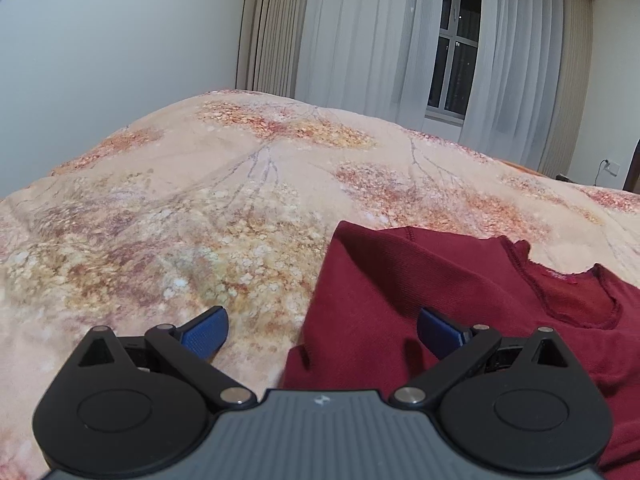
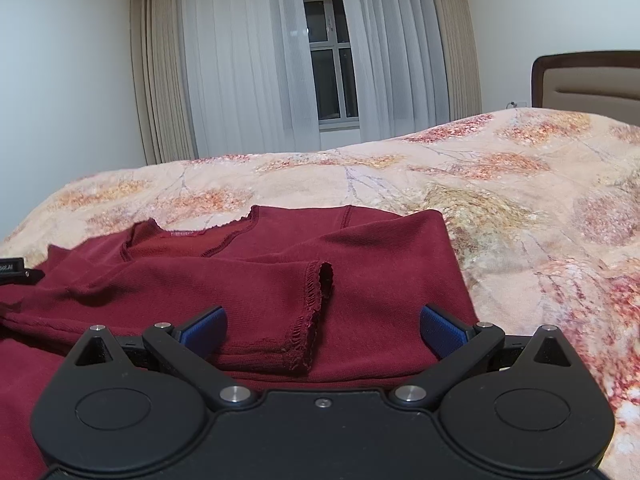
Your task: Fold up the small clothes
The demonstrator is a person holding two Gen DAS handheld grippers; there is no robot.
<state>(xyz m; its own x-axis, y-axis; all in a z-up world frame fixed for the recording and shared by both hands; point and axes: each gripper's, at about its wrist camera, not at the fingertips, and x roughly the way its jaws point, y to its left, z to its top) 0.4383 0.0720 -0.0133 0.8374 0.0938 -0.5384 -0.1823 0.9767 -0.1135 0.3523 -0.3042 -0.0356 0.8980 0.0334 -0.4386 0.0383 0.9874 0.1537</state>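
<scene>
- Left gripper (image 1: 322, 330): blue-padded fingers spread wide apart, nothing between them. It sits low over the bed, straddling the left edge of the dark red top (image 1: 420, 300).
- Left finger pad (image 1: 206, 332) is over the floral bedspread (image 1: 180, 200); the other pad is over the red fabric. Contact with the cloth cannot be told.
- Ahead and to the right of the left gripper: the top's neckline (image 1: 576, 300), with a rough stitched edge.
- Right gripper (image 2: 322, 330): fingers likewise wide apart, gripping nothing. It sits low over the same top (image 2: 380, 248), near its right side.
- Between the right gripper's fingers, just ahead: a sleeve (image 2: 224, 280) folded across the body of the garment, its open cuff (image 2: 320, 296) facing the gripper.
- The top lies flat on the bedspread (image 2: 540, 208), neckline on the far side from both grippers.
- Far left in the right wrist view: a black part at the garment's edge, too cropped to identify.
- Beyond the bed: sheer curtains (image 2: 248, 60), a dark window (image 2: 330, 48), and a headboard (image 2: 588, 80) far right.
</scene>
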